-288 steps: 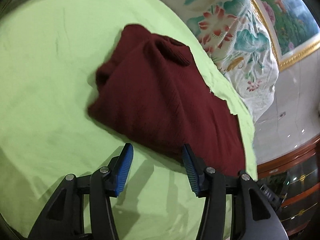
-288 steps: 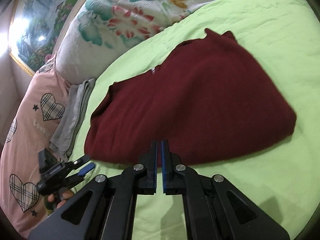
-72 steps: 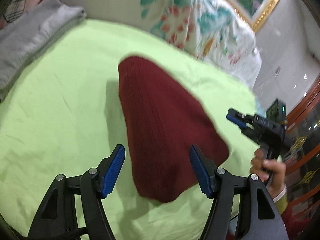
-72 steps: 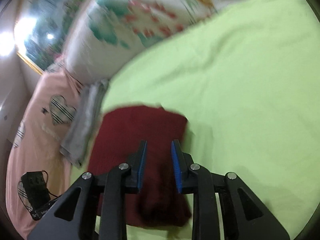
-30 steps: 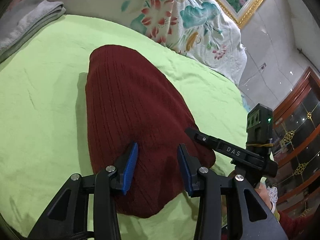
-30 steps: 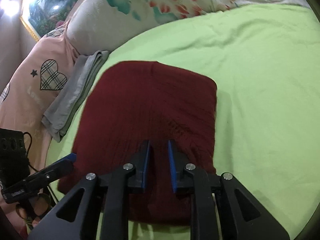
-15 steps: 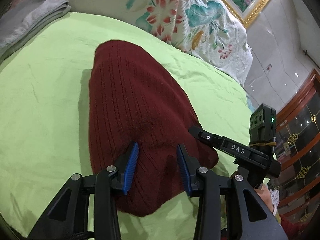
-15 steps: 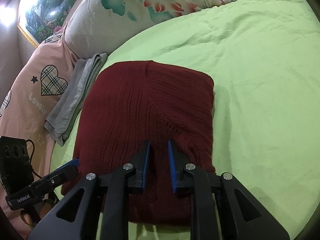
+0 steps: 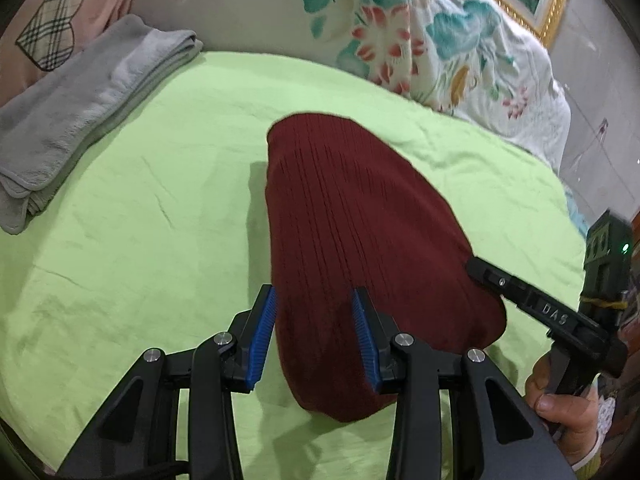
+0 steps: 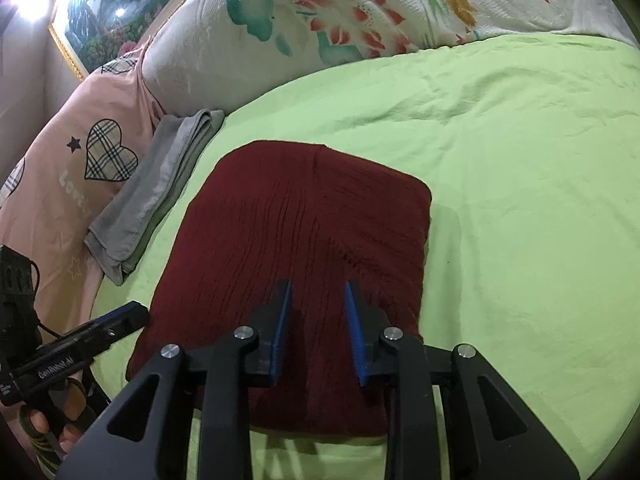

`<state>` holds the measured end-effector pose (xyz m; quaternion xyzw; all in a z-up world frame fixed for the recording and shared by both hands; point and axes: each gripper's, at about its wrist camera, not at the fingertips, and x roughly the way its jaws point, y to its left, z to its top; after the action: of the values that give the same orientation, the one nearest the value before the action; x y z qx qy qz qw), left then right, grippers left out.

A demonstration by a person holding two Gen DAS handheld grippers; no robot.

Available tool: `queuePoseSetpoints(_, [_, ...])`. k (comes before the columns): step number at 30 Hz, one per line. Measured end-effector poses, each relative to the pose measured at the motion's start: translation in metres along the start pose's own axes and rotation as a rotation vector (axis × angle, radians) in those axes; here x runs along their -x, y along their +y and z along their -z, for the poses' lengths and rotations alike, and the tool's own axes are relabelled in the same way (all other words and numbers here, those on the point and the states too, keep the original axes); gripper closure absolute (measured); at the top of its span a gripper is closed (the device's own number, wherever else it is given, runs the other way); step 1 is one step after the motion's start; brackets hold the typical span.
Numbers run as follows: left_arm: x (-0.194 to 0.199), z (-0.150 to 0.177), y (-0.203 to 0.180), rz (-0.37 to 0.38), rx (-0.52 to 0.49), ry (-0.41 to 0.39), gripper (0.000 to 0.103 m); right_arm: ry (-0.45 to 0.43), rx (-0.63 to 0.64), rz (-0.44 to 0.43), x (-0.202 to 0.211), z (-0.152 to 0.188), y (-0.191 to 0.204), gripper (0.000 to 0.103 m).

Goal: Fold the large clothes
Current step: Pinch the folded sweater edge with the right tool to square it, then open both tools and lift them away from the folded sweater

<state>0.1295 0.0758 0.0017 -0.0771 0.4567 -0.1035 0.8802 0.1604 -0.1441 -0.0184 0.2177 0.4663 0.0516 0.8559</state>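
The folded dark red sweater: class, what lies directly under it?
The sweater lies flat on the light green bedsheet, which shows on every side of it. Whatever sits beneath the sweater itself, or between its folded layers, is covered and cannot be seen.

Black grippers [image 9: 314, 300], blue-padded jaws, silver screws

Both grippers [image 9: 314, 318] [image 10: 316, 312] open, angled down

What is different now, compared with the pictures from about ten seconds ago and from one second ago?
The dark red sweater, earlier spread wide and loose on the green sheet, now lies as a compact folded rectangle. The right tool has just been opening, with nothing pinched between its pads; the left tool is open above the sweater's near edge. The folded grey towel and the pillows have not moved.
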Motion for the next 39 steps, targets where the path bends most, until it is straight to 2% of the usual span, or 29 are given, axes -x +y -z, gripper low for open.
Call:
queuePoseSetpoints(8, [-0.018,0.002,-0.005,-0.014,-0.042,0.028,0.062,0.071,0.009,0.062,-0.028,-0.002,-0.015,0.074])
queuePoseSetpoints(14, [-0.019,0.004,-0.010,-0.045,-0.066,0.019,0.062,0.080,0.005,0.048,-0.028,-0.003,-0.018,0.073])
queuePoseSetpoints(17, [-0.019,0.004,-0.009,-0.044,-0.064,0.019,0.062,0.042,-0.021,0.019,-0.017,-0.014,-0.018,0.073])
queuePoseSetpoints(19, [-0.019,0.003,-0.007,-0.041,-0.061,0.020,0.062,0.021,-0.011,0.022,-0.015,-0.023,-0.013,0.069])
queuePoseSetpoints(21, [-0.019,0.002,-0.006,-0.043,-0.057,0.021,0.060,0.037,0.002,0.052,-0.024,-0.031,-0.011,0.055])
queuePoseSetpoints(23, [-0.018,0.002,-0.004,-0.038,-0.049,0.024,0.060,0.096,-0.002,0.070,-0.046,-0.033,-0.014,0.053])
queuePoseSetpoints(24, [-0.018,0.001,-0.003,-0.036,-0.044,0.025,0.060,0.120,-0.022,0.053,-0.056,-0.032,-0.018,0.051])
queuePoseSetpoints(27, [-0.013,0.000,0.000,-0.030,-0.033,0.027,0.059,0.100,-0.058,0.031,-0.052,-0.034,-0.023,0.050])
queuePoseSetpoints(32, [0.001,0.002,0.002,-0.036,-0.023,0.014,0.050,0.054,-0.041,0.001,-0.017,-0.026,-0.011,0.050])
queuePoseSetpoints(37, [0.017,0.016,-0.001,-0.091,-0.044,0.001,0.022,0.042,-0.024,-0.007,0.018,-0.007,-0.007,0.050])
queuePoseSetpoints(39, [0.021,0.026,-0.004,-0.127,-0.074,0.018,0.020,0.045,-0.009,-0.002,0.030,0.001,-0.005,0.048])
